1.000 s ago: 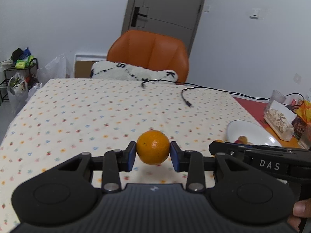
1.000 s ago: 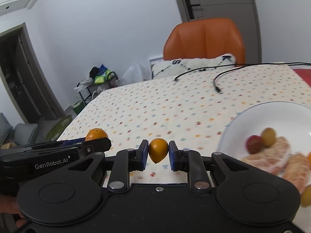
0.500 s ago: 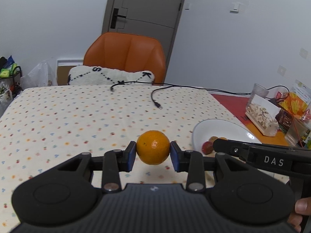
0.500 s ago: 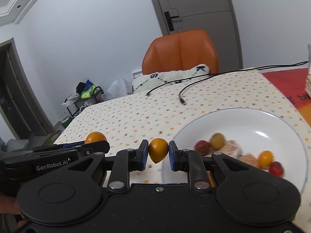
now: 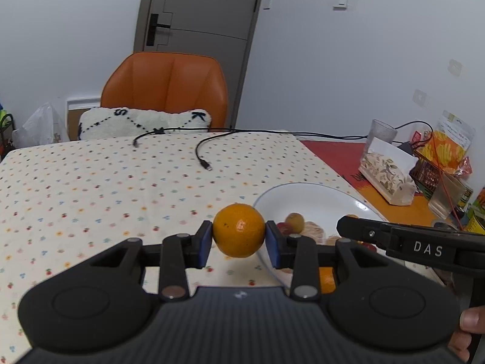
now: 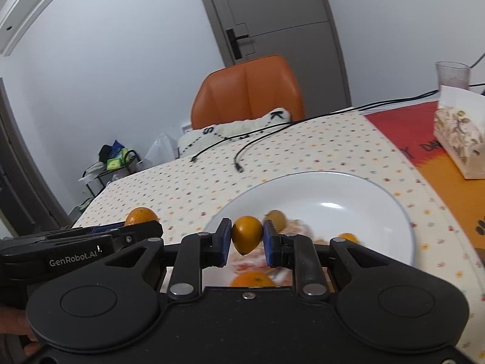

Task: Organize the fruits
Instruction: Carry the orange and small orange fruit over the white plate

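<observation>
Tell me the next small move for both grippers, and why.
Probably ease both a little farther over the plate before letting go. The right gripper holds its small fruit just above the near rim, and the left gripper holds the orange just outside it.

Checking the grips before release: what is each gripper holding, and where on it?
The left gripper clamps an orange across its sides. The right gripper pinches a smaller orange fruit by its sides, over the white bowl.
</observation>
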`<action>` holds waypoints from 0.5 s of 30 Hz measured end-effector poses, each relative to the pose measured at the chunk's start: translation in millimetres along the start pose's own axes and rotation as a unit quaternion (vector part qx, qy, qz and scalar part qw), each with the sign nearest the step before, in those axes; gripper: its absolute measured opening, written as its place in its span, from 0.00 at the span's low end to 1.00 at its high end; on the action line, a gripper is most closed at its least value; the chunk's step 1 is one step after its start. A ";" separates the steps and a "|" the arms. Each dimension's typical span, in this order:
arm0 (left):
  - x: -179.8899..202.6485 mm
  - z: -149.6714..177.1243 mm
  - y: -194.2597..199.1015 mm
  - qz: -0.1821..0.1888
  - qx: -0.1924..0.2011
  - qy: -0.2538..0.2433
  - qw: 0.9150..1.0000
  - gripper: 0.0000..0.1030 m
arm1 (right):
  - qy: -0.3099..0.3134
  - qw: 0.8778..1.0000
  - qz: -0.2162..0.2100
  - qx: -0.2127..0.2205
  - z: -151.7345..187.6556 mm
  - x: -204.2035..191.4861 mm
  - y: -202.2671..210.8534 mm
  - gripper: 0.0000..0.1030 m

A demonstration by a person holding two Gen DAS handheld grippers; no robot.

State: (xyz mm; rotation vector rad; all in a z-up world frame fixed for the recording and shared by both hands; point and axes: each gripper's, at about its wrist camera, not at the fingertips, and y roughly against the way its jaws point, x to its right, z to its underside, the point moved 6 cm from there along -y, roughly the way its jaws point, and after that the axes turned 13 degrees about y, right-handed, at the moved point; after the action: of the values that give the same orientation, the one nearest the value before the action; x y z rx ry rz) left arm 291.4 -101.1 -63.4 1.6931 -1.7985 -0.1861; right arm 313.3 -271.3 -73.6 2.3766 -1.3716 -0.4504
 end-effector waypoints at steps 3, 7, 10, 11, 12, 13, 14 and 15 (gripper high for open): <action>9.0 2.4 -4.2 0.005 -0.004 -0.005 1.000 0.35 | -0.009 1.000 0.007 0.002 3.0 12.6 3.7 0.20; 20.3 5.5 -10.6 0.009 -0.009 -0.011 1.000 0.35 | -0.021 1.000 0.017 0.004 8.3 30.3 7.5 0.20; 29.6 7.4 -15.4 0.012 -0.012 -0.018 1.000 0.35 | -0.031 0.999 0.024 0.006 11.5 42.2 9.7 0.20; 32.5 7.9 -17.1 0.013 -0.013 -0.020 1.000 0.35 | -0.034 0.999 0.026 0.006 12.5 46.4 10.3 0.20; 35.4 8.1 -18.8 0.014 -0.014 -0.022 1.000 0.35 | -0.037 0.999 0.030 0.006 13.3 50.7 10.7 0.20; 38.1 8.4 -20.4 0.015 -0.015 -0.023 0.999 0.35 | -0.040 0.999 0.032 0.007 14.0 55.0 11.1 0.20; 40.5 8.7 -22.0 0.015 -0.016 -0.025 0.999 0.35 | -0.043 0.998 0.034 0.007 14.6 58.8 10.9 0.20; 42.5 8.9 -23.5 0.016 -0.017 -0.027 0.999 0.35 | -0.047 0.998 0.036 0.007 14.8 62.2 10.5 0.20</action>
State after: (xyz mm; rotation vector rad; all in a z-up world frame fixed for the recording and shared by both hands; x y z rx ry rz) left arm 308.4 -147.3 -67.4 1.6499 -1.8497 -0.2491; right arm 328.5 -332.7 -87.8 2.3350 -1.5021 -0.5382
